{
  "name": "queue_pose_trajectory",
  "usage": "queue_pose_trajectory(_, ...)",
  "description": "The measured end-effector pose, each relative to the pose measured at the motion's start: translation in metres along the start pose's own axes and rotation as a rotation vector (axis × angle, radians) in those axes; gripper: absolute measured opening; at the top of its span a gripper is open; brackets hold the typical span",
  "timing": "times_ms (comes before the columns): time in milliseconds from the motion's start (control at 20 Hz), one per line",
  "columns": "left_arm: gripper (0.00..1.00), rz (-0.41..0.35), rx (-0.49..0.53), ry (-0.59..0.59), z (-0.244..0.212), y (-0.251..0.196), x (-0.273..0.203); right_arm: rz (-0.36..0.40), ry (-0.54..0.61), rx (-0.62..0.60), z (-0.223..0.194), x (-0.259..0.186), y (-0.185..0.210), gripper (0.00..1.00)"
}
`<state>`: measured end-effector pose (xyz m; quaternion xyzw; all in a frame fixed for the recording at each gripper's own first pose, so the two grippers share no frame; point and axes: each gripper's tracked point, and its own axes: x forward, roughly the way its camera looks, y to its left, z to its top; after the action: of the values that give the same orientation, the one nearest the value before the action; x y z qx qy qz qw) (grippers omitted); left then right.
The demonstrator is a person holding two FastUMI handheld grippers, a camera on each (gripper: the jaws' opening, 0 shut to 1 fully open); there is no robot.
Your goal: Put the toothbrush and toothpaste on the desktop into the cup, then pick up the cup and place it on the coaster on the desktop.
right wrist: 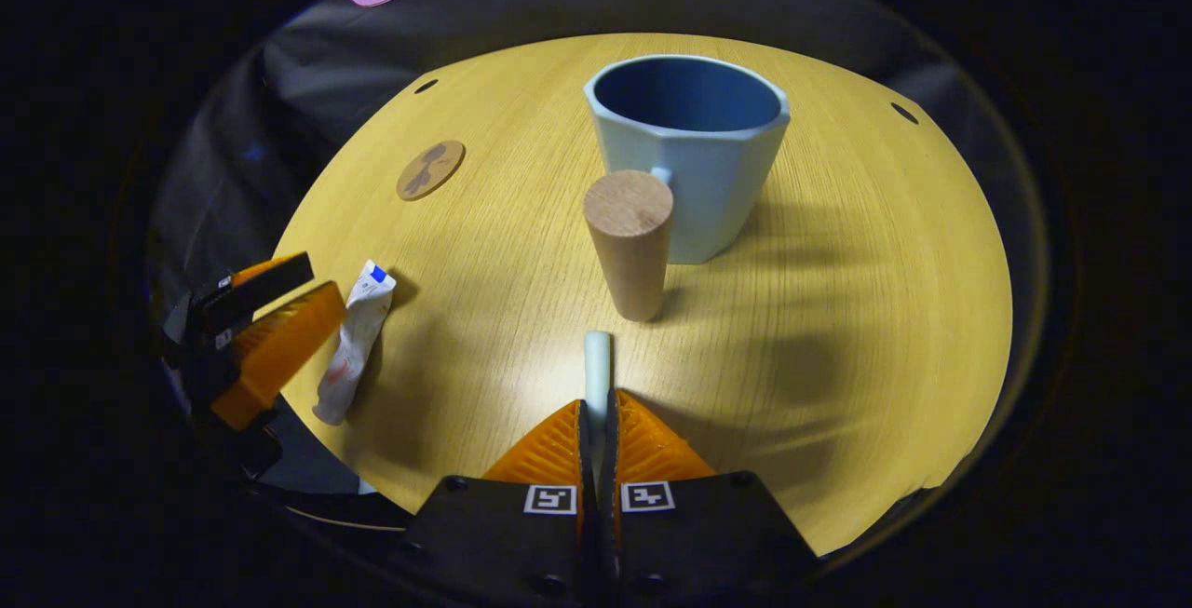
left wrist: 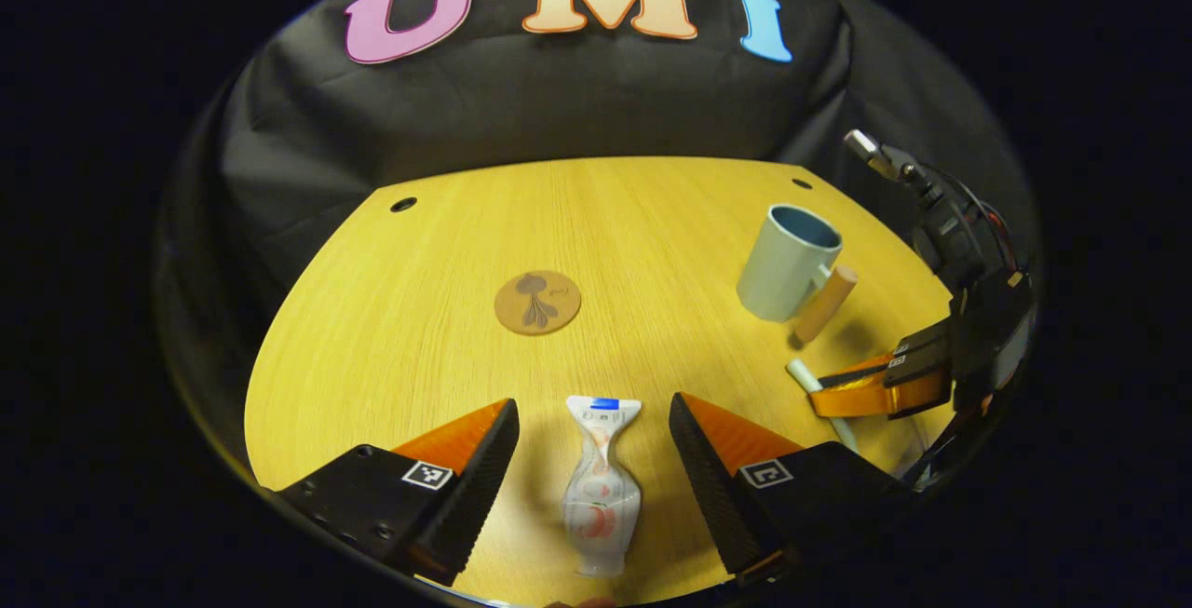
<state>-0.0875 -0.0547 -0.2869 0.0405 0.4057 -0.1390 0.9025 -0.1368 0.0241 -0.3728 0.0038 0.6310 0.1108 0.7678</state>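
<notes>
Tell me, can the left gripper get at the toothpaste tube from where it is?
Probably yes: the left gripper is open, the toothpaste tube lies flat between its fingers, and nothing blocks it.

Black cloth wall (left wrist: 559,105) behind a yellow wooden desktop (left wrist: 652,208) — dim surroundings.

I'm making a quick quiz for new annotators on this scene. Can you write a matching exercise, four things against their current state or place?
Things:
1. toothpaste
2. toothbrush
3. cup
4. coaster

States:
A. bare, nothing on it
B. clamped between the right gripper fingers
C. lying flat between the open left gripper fingers
D. standing upright, nothing inside

Pairs: 1-C, 2-B, 3-D, 4-A
</notes>
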Motion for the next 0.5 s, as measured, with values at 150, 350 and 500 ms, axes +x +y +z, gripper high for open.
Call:
queue_pose_trajectory(150, 0.95, -0.023, -0.035, 0.102, -0.023, -0.006, 0.012, -0.002, -0.009, -0.011, 0.0, 0.0, 0.0, 0.03)
queue_pose_trajectory(350, 0.95, 0.003, -0.025, 0.153, -0.035, -0.003, 0.022, -0.008, -0.016, -0.027, 0.002, -0.002, -0.001, 0.03)
queue_pose_trajectory(500, 0.96, 0.01, -0.022, 0.163, -0.038, -0.002, 0.026, -0.001, -0.017, -0.027, 0.001, -0.001, 0.001, 0.03)
